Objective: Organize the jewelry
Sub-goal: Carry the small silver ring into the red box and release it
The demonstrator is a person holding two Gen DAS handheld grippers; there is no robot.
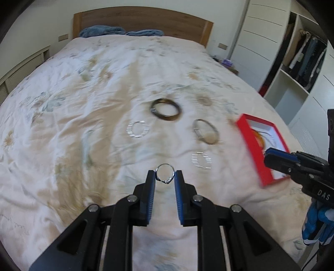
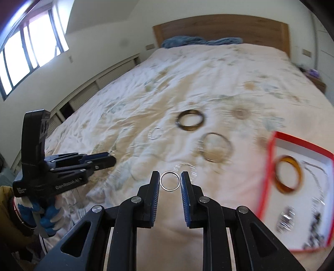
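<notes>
The left claw [image 1: 165,177] pinches a thin silver ring [image 1: 165,172] upright between its blue pads, above the bed [image 1: 62,125]. The right claw [image 2: 170,181] likewise pinches a plain silver ring [image 2: 170,180]. Just past the left claw lies a clear beaded bracelet [image 1: 201,160] on the quilt. Farther on sit a second clear bracelet [image 1: 137,129], a pale bangle [image 1: 205,131], and beyond them a dark brown bangle [image 1: 165,109], each apart from the others. To the right lies an open red box [image 2: 269,166] holding an amber bangle [image 2: 289,175] and blurred silver pieces [image 2: 287,218]. Blue cloth [image 1: 121,31] lies by the headboard [image 1: 144,18].
</notes>
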